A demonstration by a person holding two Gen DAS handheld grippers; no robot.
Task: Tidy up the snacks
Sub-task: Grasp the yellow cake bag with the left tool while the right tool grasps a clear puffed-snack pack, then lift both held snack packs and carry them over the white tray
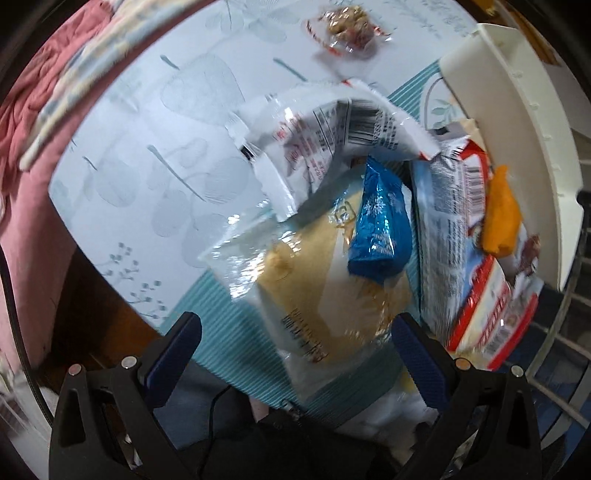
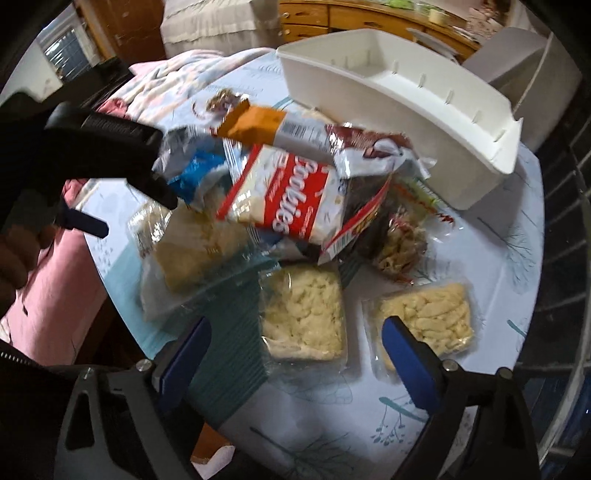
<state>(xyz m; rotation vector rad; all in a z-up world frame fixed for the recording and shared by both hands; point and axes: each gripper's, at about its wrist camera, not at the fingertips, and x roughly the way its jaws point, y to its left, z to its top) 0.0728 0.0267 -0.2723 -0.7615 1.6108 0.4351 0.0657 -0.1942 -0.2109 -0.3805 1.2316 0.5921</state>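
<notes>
Snacks heaped loose on the patterned table (image 2: 509, 258), white bin (image 2: 406, 96) sitting behind the pile with nothing visible inside. Looks like the very start of the job: nothing sorted yet, everything left to move.

Left gripper (image 1: 295, 332) poised above the near edge of the heap, jaws wide apart, nothing clamped. Straight ahead of it, a clear packet of beige wafers (image 1: 295, 280), a blue foil packet (image 1: 380, 229) lying on top, a white wrapper with a barcode (image 1: 332, 133) beyond, and a red-and-white cookie bag (image 1: 476, 295) leaning toward the bin (image 1: 524, 122). One small clear bag of nuts (image 1: 347, 31) lying well apart at the far side of the table (image 1: 140, 155).

Right gripper (image 2: 295, 350) also spread wide, holding nothing, hovering over a clear pack of pale puffed sticks (image 2: 303, 314); a second such pack (image 2: 432, 317) just beside its right finger. Cookie bag (image 2: 284, 192) and an orange-ended bar (image 2: 255, 123) piled higher up, left gripper's black body (image 2: 110, 147) poking in from the left.

Probable next step: a first pick from the heap, then across to the bin. Whole pile still to go.
</notes>
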